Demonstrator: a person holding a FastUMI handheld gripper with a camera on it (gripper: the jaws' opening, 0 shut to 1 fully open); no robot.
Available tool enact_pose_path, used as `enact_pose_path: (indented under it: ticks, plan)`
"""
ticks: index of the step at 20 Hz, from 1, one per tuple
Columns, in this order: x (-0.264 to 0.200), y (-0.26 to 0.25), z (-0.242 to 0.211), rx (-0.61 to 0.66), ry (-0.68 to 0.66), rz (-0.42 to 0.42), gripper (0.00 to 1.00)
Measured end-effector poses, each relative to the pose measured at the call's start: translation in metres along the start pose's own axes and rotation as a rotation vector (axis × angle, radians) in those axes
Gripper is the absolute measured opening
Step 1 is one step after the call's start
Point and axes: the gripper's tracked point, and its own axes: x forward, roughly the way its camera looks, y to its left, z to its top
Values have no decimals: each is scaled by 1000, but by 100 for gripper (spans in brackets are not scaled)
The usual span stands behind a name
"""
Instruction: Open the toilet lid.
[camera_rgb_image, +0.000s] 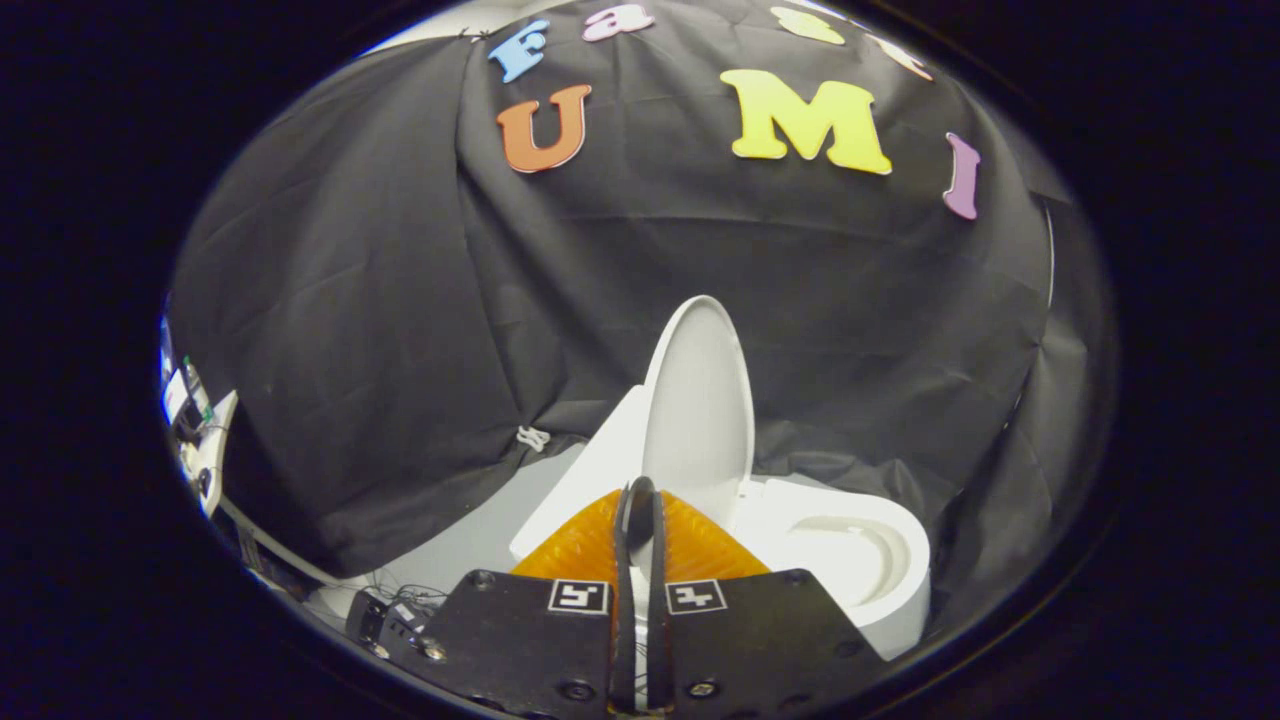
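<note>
Booth wall (400, 300): black cloth draped behind and round the sides, pale floor (470, 540) below. Toilet lid (700, 400) stands upright, just beyond the fingertips; open seat and bowl (850, 560) beside it. Hand-held gripper (640, 500) clenched, fingers nearly touching, nothing between them. Cables and electronics (395, 615) on the floor, equipment (195, 420) further along the wall.
</note>
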Motion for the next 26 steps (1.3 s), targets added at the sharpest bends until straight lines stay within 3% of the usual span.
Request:
enact_pose_path:
  ticks: [3, 6, 8, 10, 13, 18, 20, 26]
  plan:
    - [-2, -8, -3, -9, -19, 11, 14]
    - [-20, -2, -8, 61, -16, 137, 21]
    - [-38, -1, -10, 65, -47, 171, 26]
    - [-59, -18, -11, 26, -106, 146, 38]
    - [-94, -43, -29, 14, -176, 124, 67]
    - [-159, -98, -53, 68, -279, 73, 82]
    - [-184, -122, -65, 66, -314, 41, 97]
    - [-243, -173, -104, 94, -417, -44, 99]
